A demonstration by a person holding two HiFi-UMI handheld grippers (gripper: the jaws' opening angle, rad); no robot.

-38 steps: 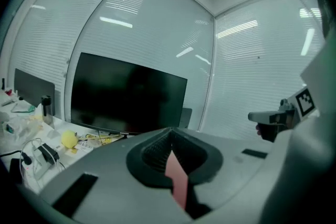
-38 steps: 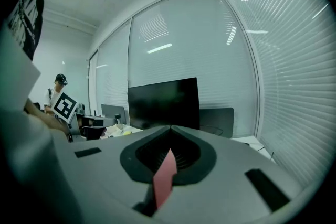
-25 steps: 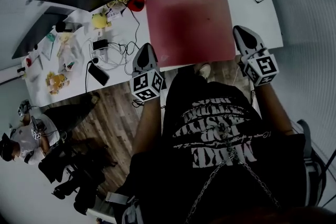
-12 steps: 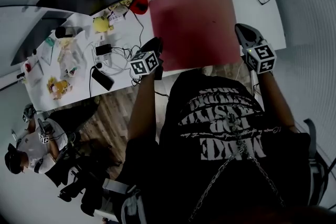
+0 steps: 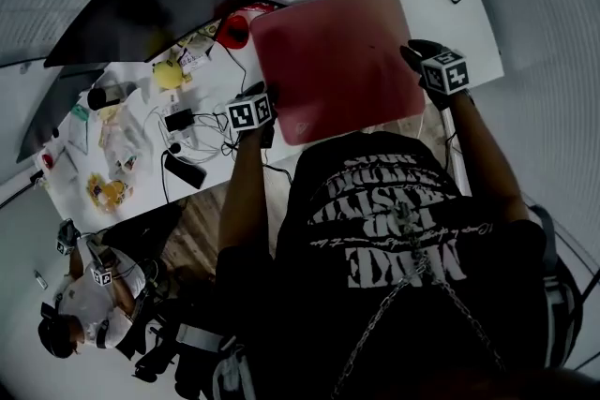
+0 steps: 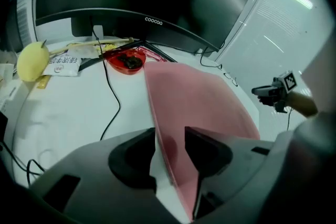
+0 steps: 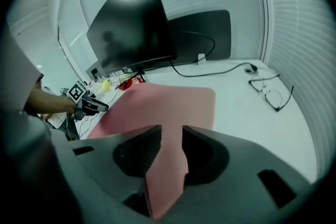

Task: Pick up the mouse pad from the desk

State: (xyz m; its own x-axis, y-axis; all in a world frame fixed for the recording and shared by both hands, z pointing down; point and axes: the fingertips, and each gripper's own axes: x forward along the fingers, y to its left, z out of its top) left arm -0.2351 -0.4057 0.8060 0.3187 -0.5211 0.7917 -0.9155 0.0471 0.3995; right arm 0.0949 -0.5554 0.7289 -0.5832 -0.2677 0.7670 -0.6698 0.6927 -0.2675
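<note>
Straddling the mouse pad [image 5: 337,51] lying on the desk [image 5: 466,33]: left gripper [image 6: 169,147] and right gripper [image 7: 171,144] jaws have just been opening, now spread, pad edge between each, unpinched.

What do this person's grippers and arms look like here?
The left gripper and right gripper each have a grey moulded shell with black pads and carry a white cube printed with black square markers. The person wears a black short-sleeved T-shirt with white lettering. Both pairs of jaws have just been opening, the pink mouse pad between them.
</note>
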